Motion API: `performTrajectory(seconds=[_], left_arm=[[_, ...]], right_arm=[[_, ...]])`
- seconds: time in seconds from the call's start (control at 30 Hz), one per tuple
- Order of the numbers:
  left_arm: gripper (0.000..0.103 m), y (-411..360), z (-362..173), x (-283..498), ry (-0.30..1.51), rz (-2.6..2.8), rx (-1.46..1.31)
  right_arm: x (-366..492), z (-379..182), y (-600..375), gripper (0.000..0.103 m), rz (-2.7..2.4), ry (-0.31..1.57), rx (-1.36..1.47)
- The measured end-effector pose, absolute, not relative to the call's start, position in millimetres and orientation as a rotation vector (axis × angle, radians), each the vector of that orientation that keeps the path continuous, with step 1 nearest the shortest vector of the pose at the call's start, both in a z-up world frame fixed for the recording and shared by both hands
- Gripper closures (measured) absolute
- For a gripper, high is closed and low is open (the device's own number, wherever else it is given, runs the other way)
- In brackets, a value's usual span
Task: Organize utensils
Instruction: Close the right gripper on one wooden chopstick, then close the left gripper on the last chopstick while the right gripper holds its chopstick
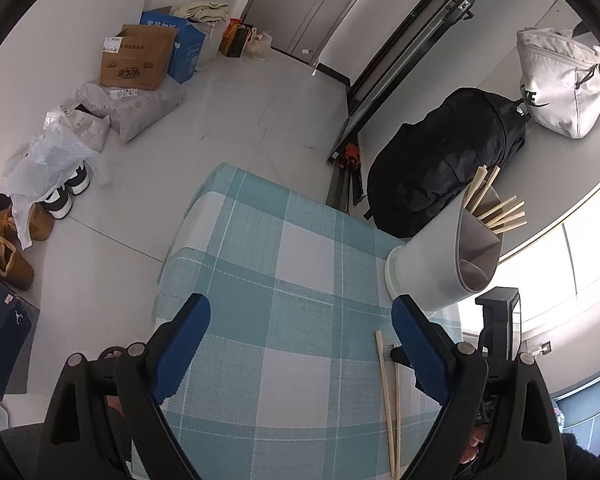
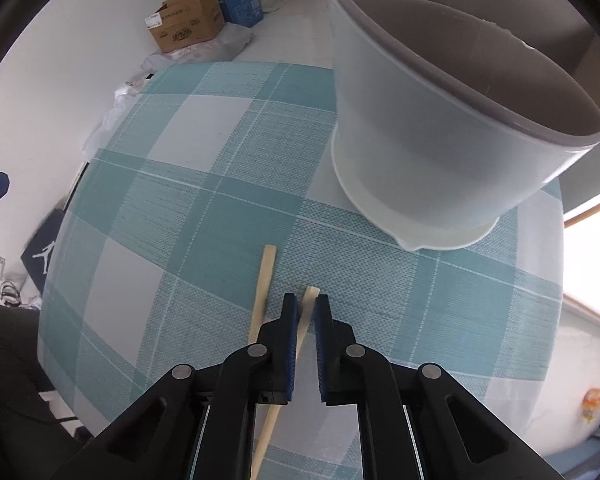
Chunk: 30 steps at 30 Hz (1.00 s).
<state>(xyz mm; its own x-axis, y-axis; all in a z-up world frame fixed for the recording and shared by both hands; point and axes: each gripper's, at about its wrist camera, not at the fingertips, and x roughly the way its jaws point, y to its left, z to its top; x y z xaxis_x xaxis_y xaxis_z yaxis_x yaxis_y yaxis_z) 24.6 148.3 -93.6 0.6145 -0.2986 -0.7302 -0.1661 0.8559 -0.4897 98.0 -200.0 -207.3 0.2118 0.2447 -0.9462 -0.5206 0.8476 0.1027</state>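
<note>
My right gripper [image 2: 307, 312] jaws are pinching one chopstick [image 2: 305, 312] lying lengthwise along them on the counter [image 2: 204, 200], the holder [image 2: 440, 152] standing just ahead-right, while my left gripper [image 1: 300, 344] is hanging open.

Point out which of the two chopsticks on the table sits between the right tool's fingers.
The right-hand chopstick, the one whose tip lies nearer the holder. The right tool is shut on it. The other chopstick lies free just left of the tool, its tip further forward.
</note>
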Motion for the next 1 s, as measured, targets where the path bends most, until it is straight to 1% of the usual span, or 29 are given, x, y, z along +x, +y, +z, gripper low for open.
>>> performTrajectory(seconds=[0.3, 0.43, 0.53, 0.67, 0.8, 1.0], left_arm=[[0.014, 144.9, -98.7, 26.2, 0.952, -0.084, -0.575], [0.014, 144.4, -98.2, 26.5, 0.950, -0.081, -0.568], [0.014, 144.0, -99.4, 26.3, 0.954, -0.079, -0.563], [0.014, 144.0, -103.0, 25.7, 0.965, -0.073, -0.553], [0.014, 138.8, -109.1, 28.0, 0.992, -0.074, -0.540], [0.014, 106.3, -121.7, 34.6, 1.082, -0.123, -0.429]], right_arm=[[111.6, -204.6, -186.8, 0.095, 0.514, 1.336, -0.327], [107.7, -203.7, -179.6, 0.095, 0.491, 1.318, -0.382], [106.5, -202.4, -179.7, 0.098, 0.482, 1.300, -0.353], [101.7, -186.7, -192.2, 0.098, 0.491, 1.218, -0.274], [91.5, -154.5, -216.9, 0.098, 0.513, 1.088, -0.168], [75.7, -113.6, -266.0, 0.098, 0.558, 0.928, 0.041]])
